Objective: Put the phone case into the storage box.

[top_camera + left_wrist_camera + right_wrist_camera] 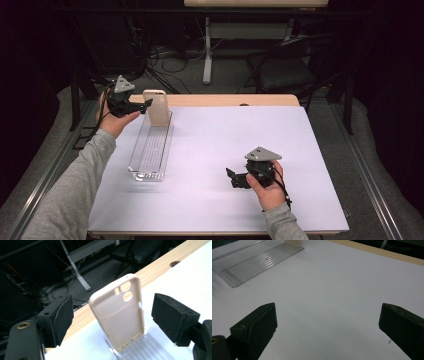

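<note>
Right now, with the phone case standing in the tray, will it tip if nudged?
Probably. The phone case stands upright on its narrow end in the clear tray, so a light push likely topples it. It looks thin and hollow, so probably light and slightly flexible.

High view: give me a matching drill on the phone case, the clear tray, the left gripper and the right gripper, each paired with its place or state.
Things:
1. phone case
2. clear tray
3. left gripper
4. right gripper

Places or states:
A. lies lengthwise on the white table top, ridged floor showing
B. jaws open over bare table, near the front right
C. stands upright at the tray's far end
D. jaws open on either side of the case, pads not touching it

Pairs: 1-C, 2-A, 3-D, 4-B
</note>
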